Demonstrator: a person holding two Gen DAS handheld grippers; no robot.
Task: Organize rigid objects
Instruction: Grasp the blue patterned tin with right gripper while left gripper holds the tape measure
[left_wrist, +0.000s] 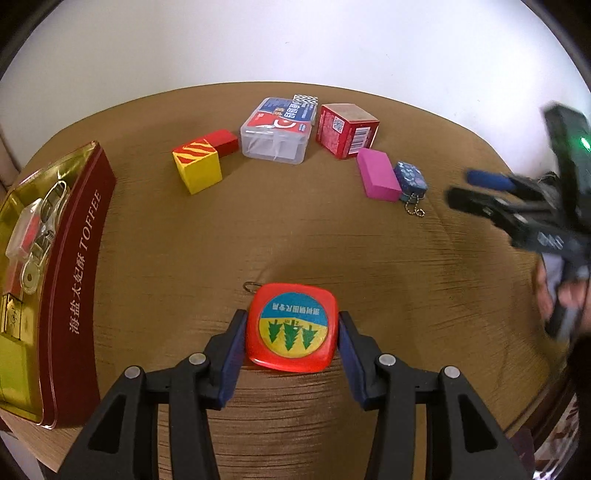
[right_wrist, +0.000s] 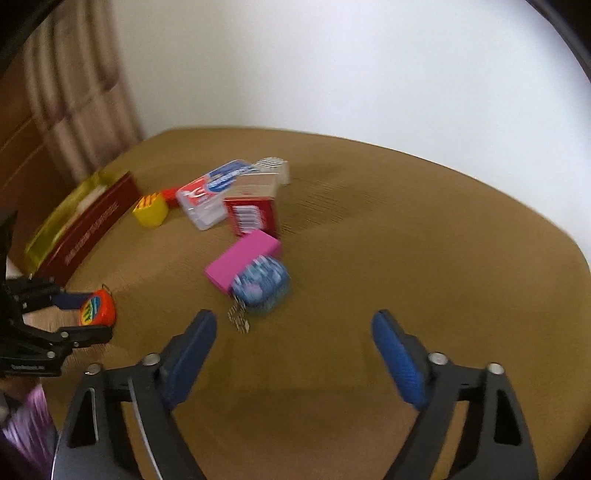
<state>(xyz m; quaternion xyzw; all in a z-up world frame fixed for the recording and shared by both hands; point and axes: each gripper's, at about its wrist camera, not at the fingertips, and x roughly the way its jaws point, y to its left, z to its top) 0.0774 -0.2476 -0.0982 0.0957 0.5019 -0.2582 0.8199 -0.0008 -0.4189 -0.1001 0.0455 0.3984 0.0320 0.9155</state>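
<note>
On table, lower centre of left wrist view: left gripper (left_wrist: 291, 334) pinches red tape measure (left_wrist: 291, 328), blue pads on both its sides
Right gripper (right_wrist: 293, 354): jaws spread wide, nothing between them, bare brown table (right_wrist: 424, 258) under them
Ahead of right gripper: blue patterned keychain case (right_wrist: 263, 286), ball chain trailing toward lower left, touching pink block (right_wrist: 242, 260)
Behind pink block: red carton (right_wrist: 253, 216), clear plastic box (right_wrist: 210, 201) beside it, small black-and-white striped item at the back
Yellow cube (left_wrist: 198, 168): left of clear box, red block (left_wrist: 226, 141) touching it
Red toffee tin (left_wrist: 55, 280): far left edge, open, gold inside
Tin contents: keys, clear plastic piece with red, yellow-green box; rest unclear
Path tape measure to tin: bare cloth
</note>
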